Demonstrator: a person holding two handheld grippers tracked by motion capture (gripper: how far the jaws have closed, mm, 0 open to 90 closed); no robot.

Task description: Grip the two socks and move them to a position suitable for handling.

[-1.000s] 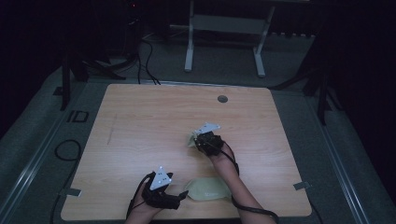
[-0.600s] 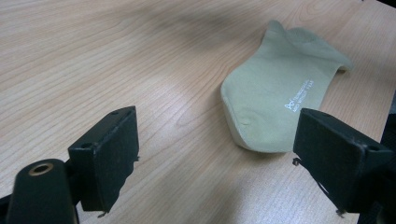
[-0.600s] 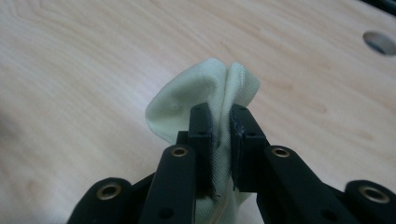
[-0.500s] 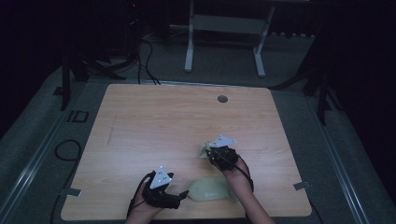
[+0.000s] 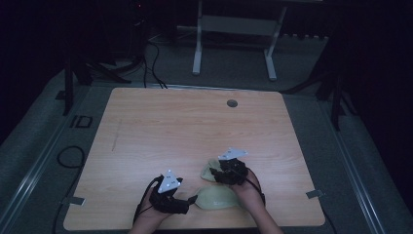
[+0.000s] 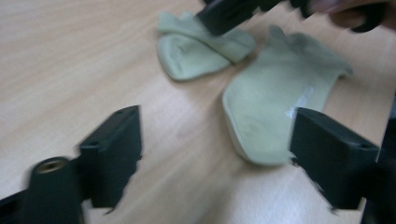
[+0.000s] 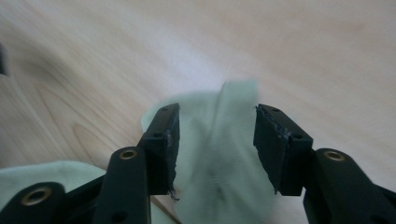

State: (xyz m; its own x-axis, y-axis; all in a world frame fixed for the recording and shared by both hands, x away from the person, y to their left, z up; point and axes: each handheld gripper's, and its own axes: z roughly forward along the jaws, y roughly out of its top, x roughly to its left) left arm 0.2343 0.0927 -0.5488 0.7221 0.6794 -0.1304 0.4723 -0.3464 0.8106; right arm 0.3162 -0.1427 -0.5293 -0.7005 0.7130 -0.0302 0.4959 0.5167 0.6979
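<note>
Since a second ago the right gripper (image 5: 225, 171) has drawn back toward the near edge of the wooden table (image 5: 160, 126), bringing a pale green sock (image 5: 210, 169) with it, so this sock now lies just far of a second sock (image 5: 216, 197) instead of well apart from it. The left gripper (image 5: 187, 202) has stayed near the front edge.

Much is hard to make out. From the high view the room is dim, and the right gripper covers most of the small sock. Both gripper views are blurred. The person's forearms are cut off by the bottom edge.

No writing can be read on the socks or the grippers.

In the right gripper view its jaws stand apart with the sock (image 7: 219, 154) lying between them, unclamped. In the left gripper view the left gripper (image 6: 215, 154) is spread wide, empty, with the second sock (image 6: 275, 112) flat on the wood just ahead of its right jaw. Farther off, the small sock (image 6: 196, 51) is folded over itself under the other gripper's tip. Both socks are pale yellowish green and soft.
</note>
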